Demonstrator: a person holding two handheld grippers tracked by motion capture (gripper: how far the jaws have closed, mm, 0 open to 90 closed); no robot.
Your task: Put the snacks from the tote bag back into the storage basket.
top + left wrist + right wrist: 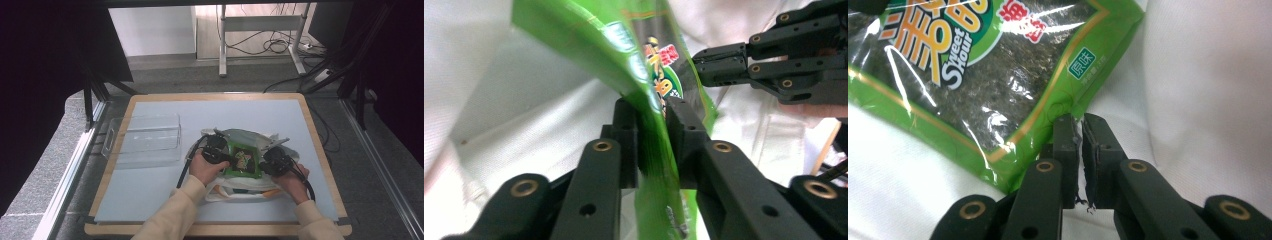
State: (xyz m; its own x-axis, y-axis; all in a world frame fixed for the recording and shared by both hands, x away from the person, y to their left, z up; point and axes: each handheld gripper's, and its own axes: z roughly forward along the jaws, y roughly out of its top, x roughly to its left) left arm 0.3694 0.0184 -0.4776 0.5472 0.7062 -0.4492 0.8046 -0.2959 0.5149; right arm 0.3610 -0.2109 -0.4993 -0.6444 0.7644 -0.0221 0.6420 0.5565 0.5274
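Right gripper view: right tool (1079, 120) apparently pinching snack packet (973, 65) corner.

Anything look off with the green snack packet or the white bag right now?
Nothing spilled or torn that I can see. The green snack packet sits over the crumpled white bag, held by both grippers: the left gripper pinches one edge, bending the packet steeply; the right gripper grips its corner seal.

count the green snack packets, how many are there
1. The green snack packet lies on the white bag, between the left gripper and the right gripper. More could be hidden inside the bag.
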